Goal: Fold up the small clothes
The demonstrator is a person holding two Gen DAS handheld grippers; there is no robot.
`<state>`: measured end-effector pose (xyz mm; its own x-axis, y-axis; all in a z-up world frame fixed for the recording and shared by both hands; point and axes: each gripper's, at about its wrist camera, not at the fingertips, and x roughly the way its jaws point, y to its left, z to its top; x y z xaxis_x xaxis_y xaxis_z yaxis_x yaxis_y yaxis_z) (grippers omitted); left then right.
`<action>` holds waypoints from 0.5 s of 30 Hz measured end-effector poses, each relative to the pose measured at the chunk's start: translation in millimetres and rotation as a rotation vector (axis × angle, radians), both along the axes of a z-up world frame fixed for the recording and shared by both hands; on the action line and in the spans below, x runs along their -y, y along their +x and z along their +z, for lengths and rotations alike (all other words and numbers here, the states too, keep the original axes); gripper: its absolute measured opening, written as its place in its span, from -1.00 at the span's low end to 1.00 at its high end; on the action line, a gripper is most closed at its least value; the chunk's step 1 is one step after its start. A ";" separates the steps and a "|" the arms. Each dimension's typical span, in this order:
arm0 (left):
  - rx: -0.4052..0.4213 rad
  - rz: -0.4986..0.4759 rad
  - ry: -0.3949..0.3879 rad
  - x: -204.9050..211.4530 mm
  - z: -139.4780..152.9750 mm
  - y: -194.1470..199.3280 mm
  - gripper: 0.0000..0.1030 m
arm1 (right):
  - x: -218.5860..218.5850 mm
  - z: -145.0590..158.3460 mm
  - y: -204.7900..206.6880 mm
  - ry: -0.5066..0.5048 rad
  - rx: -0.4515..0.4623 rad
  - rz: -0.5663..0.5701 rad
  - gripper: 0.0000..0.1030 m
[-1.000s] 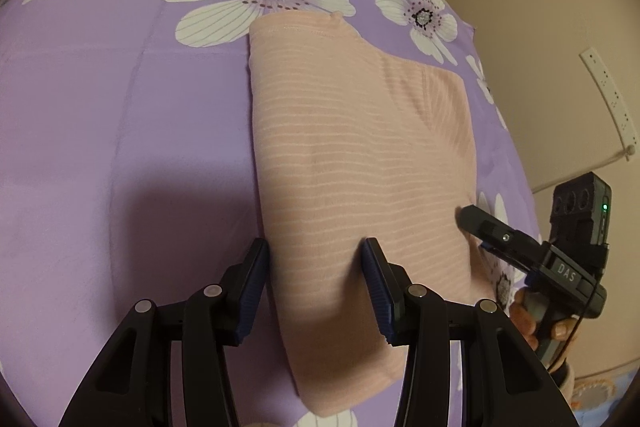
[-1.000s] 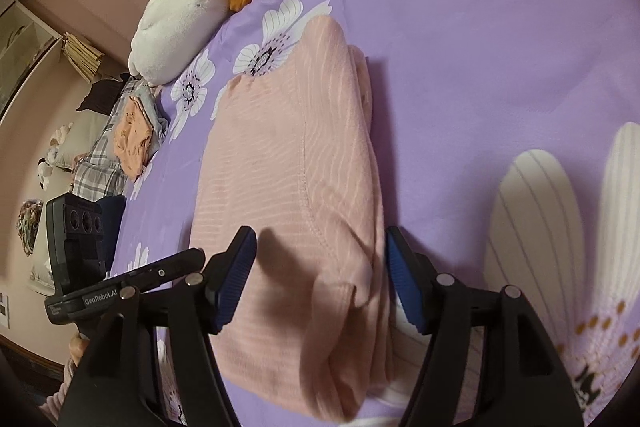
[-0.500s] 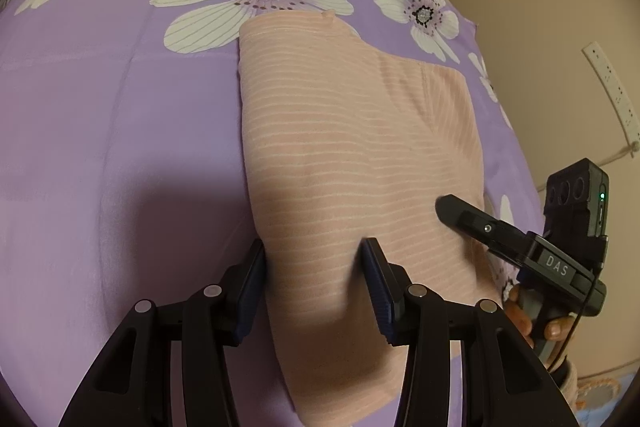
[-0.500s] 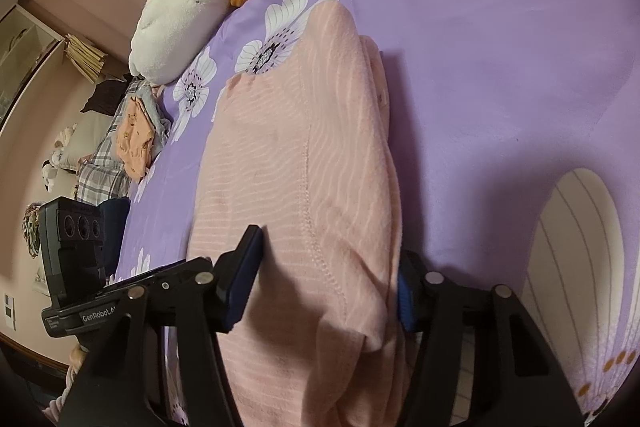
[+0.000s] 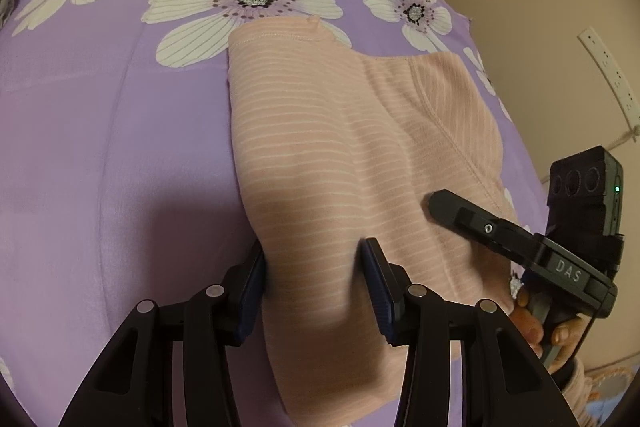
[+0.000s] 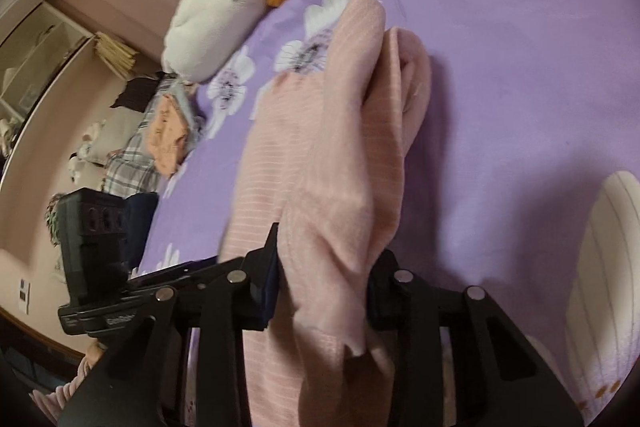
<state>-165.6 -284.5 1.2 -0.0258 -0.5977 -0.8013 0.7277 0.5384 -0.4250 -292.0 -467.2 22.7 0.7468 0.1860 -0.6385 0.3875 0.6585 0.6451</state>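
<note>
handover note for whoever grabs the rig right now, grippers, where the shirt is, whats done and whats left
Left gripper: jaws pinch the near edge of the pink striped garment, bunching it between the pads.
Right gripper: jaws have just been closing and now clamp a bunched fold of the garment's other near corner.
Garment lies on the purple floral bedspread, sides already folded in.
Left: lift both near corners, fold toward the far end, smooth.
More clothes wait at the bed's edge.

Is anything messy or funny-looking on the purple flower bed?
Mostly tidy. The pink striped garment is bunched into a raised ridge where the right gripper has just been closing on it, so its near edge no longer lies flat. Past the bed's far edge, a loose heap of clothes looks unfolded.
</note>
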 end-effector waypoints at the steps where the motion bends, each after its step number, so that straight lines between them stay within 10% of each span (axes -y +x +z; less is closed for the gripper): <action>1: 0.002 -0.003 -0.005 -0.5 1.0 -0.4 -0.24 | -2.5 2.4 1.4 -0.006 0.010 0.009 -0.34; 15: 0.036 0.000 -0.055 -10.5 12.8 -4.8 -0.25 | -28.6 30.7 9.7 -0.003 0.167 0.081 -0.35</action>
